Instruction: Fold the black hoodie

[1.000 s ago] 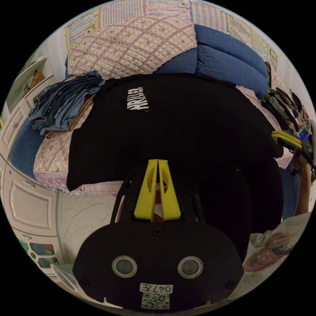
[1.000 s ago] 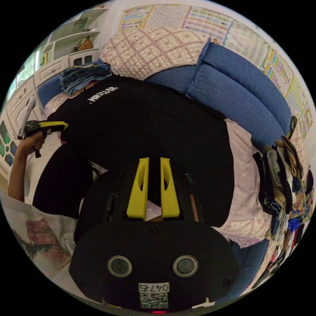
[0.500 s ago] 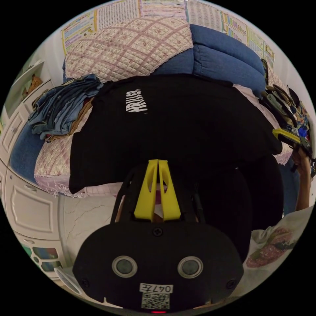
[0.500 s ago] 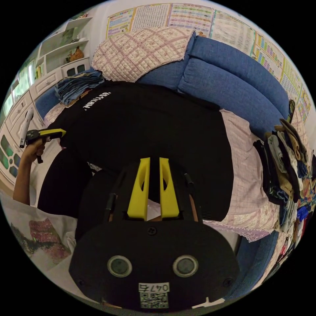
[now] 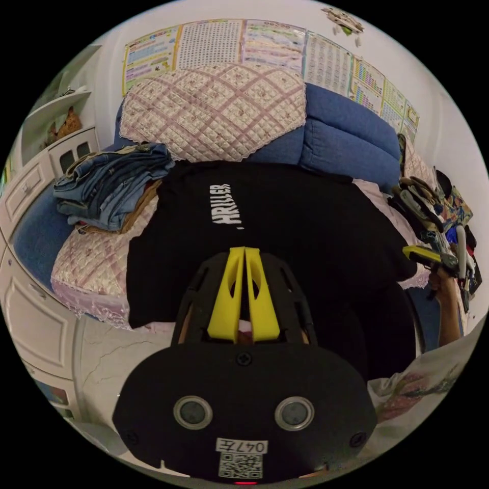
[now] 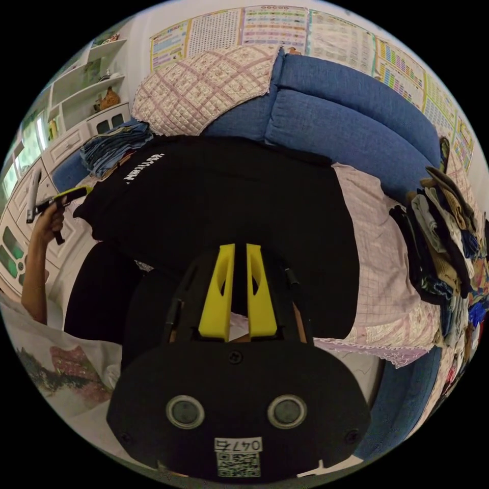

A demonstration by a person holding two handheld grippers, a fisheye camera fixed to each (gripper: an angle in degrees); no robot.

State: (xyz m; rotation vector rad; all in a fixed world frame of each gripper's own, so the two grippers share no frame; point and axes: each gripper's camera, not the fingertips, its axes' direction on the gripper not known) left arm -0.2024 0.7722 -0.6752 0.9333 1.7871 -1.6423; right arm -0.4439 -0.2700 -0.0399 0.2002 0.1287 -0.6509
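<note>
A: Where is the black hoodie (image 5: 285, 224)?

B: Spread flat across the seat of the blue sofa (image 5: 351, 137), on a pink quilted cover (image 6: 387, 290). Its near edge hangs over the front of the seat. There is white lettering (image 5: 226, 206) on it, toward the side with the folded jeans (image 5: 109, 186).

A: And the left gripper (image 5: 244, 250)?

B: In the left gripper view its yellow fingers (image 5: 229, 295) are pressed together at the tips, over the near edge of the hoodie. Black cloth runs under them, but whether any is pinched between them I cannot tell.

A: The right gripper (image 6: 236, 248)?

B: In the right gripper view its fingers (image 6: 218, 293) stand nearly parallel with a narrow gap, and black cloth shows in that gap. Whether they press on it I cannot tell either.

A: Do the grippers see each other?

B: Yes. The right gripper shows at the edge of the left gripper view, held in a hand (image 5: 442, 279) by the hoodie's corner. The left gripper shows in the right gripper view, held in the other hand (image 6: 48, 224).

A: Anything else about?

B: A heap of mixed clothes (image 6: 448, 244) at the sofa's far end, a quilted throw (image 5: 214, 109) over the backrest, white cabinets (image 5: 35, 305), and charts (image 5: 214, 43) on the wall.
</note>
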